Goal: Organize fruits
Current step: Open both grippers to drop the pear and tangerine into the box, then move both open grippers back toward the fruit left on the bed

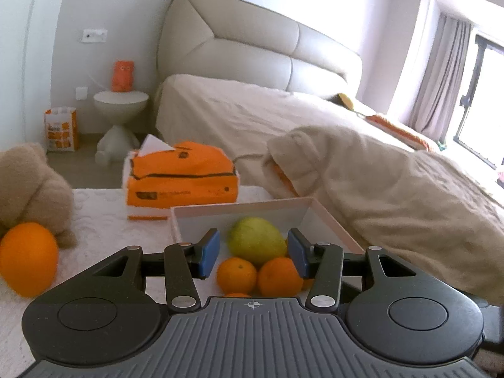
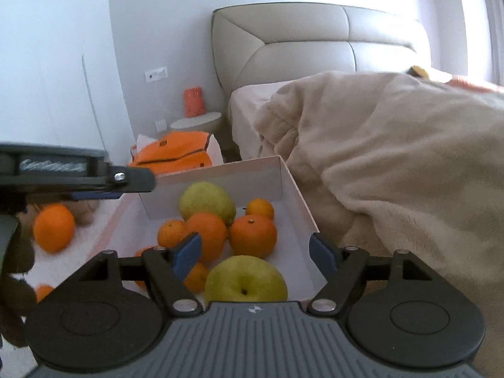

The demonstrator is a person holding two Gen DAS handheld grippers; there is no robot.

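Left wrist view: the left hand-held gripper (image 1: 256, 253) hangs partly open and empty over the white box (image 1: 327, 220), a green pear (image 1: 256, 239) and tangerines (image 1: 237, 275) just beyond its pads. A loose orange (image 1: 28, 263) lies to its left on the surface (image 1: 100, 233).

Right wrist view: the right hand-held gripper (image 2: 256, 252) gapes wide, holding nothing; a green apple (image 2: 245, 280) sits below its jaws inside the box (image 2: 293, 182).

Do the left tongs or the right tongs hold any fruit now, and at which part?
Nothing is held. The left tongs and the right tongs both stand open above the white box, pads touching no fruit.
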